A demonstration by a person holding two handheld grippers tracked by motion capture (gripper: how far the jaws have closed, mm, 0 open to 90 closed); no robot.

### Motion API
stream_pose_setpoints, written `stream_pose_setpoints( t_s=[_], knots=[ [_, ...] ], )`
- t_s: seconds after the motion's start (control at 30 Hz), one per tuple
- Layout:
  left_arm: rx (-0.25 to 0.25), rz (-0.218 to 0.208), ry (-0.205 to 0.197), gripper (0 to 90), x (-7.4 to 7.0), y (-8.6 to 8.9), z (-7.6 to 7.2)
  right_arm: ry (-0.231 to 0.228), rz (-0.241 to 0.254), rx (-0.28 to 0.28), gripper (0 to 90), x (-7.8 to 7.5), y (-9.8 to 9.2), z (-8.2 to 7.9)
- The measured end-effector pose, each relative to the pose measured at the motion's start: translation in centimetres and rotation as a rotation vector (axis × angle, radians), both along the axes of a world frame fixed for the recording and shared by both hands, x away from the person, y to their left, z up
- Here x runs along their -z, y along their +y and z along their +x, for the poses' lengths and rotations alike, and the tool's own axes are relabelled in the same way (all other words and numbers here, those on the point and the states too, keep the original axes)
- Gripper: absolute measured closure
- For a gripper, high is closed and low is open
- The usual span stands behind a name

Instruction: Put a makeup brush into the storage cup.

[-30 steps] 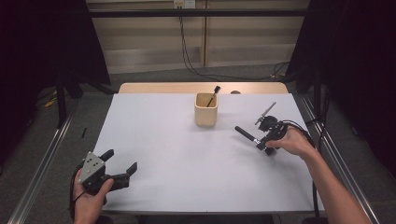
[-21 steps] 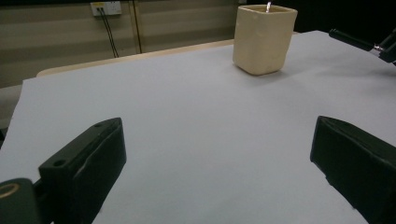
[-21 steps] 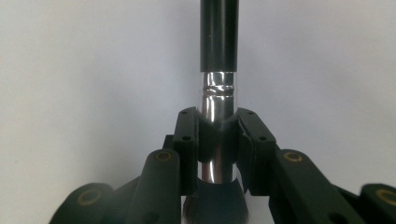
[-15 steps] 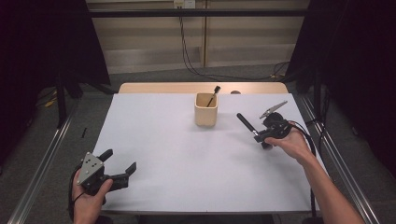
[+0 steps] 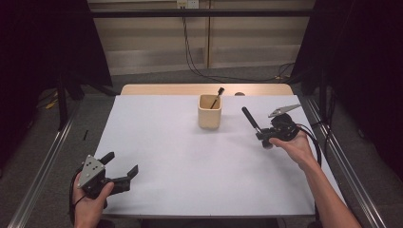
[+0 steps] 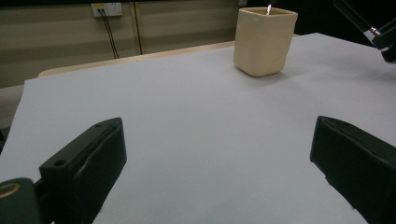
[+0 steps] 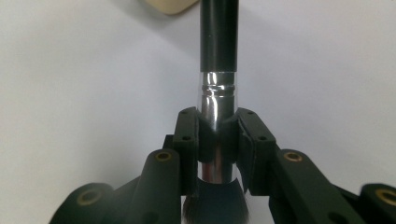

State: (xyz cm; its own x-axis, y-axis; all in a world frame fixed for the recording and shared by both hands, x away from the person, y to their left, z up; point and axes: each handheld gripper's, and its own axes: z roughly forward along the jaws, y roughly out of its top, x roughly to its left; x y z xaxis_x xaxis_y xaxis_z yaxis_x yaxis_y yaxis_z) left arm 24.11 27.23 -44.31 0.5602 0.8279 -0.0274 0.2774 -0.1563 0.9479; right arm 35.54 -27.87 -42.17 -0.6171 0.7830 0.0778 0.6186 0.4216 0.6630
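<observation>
A cream square cup (image 5: 209, 111) stands at the back middle of the white table (image 5: 190, 161), with a thin dark brush (image 5: 217, 97) leaning in it. My right gripper (image 5: 263, 136) hovers right of the cup, shut on a thick makeup brush (image 5: 251, 119) whose black handle points up and left toward the cup. In the right gripper view the pads clamp the brush's silver ferrule (image 7: 217, 126), bristles nearest the camera. My left gripper (image 5: 121, 167) rests at the front left corner, open and empty. Its jaws frame the cup (image 6: 264, 41) in the left gripper view.
Metal rails (image 5: 45, 156) run along both sides of the table. A wooden edge (image 5: 161, 89) shows behind the white top. Black cables (image 5: 190, 52) hang on the far wall. The right gripper's cable (image 5: 317, 147) loops beside the hand.
My right gripper has carried the makeup brush up and back toward the cup, and the handle has tilted more upright. The left gripper has stayed put.
</observation>
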Motion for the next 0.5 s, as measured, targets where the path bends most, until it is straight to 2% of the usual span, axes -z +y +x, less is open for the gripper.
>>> stream_pose_setpoints(
  t_s=[0.13,0.2,0.33,0.37,0.5],
  knots=[
    [0.002,-0.008,0.001,3.4,-0.01,-0.06,-0.04,-0.042,0.045,-0.004,71.5,0.08,0.08,-0.24],
    [0.010,-0.002,0.003,3.5,-0.02,-0.09,-0.01,-0.046,0.070,-0.011,71.6,0.15,0.13,-0.26],
    [0.012,-0.021,0.020,3.5,-0.07,-0.31,-0.13,-0.044,0.104,-0.052,71.5,0.32,0.38,-0.43],
    [0.019,-0.016,0.015,3.4,-0.12,-0.40,-0.23,-0.050,0.101,-0.059,71.5,0.34,0.40,-0.52],
    [0.038,-0.007,0.003,3.0,-0.25,-0.76,-0.41,-0.060,0.137,-0.081,71.5,0.31,0.27,-0.98]
  ],
)
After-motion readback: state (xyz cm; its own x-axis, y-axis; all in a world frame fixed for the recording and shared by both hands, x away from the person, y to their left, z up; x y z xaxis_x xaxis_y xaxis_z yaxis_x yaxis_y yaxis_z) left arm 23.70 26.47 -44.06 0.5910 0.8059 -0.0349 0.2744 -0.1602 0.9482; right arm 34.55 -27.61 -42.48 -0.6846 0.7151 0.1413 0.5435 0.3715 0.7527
